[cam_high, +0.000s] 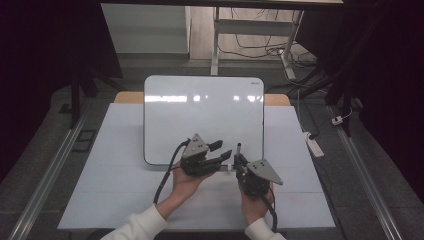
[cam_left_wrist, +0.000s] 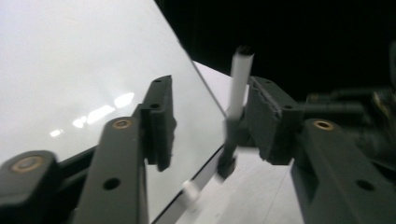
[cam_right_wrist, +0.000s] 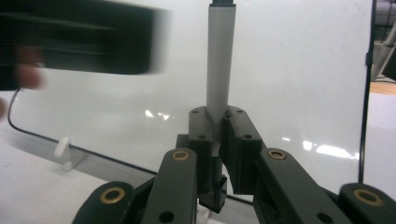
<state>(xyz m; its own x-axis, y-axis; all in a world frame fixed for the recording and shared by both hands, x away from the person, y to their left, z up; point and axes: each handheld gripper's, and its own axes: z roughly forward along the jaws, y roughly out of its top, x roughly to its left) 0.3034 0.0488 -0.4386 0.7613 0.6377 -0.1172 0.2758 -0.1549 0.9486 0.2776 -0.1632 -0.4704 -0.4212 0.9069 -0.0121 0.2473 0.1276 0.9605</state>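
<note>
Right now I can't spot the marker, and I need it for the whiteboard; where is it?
The marker stands upright, clamped in the right gripper, just in front of the whiteboard's lower right edge in the high view, beside the open left gripper.

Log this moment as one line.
right gripper: shut on marker | left gripper: open beside it | whiteboard: blank

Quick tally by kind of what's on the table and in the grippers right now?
Whiteboard: 1
Marker, clamped in the right gripper: 1
Grippers, counting the left gripper with its jaws apart: 2
Total: 4
</note>
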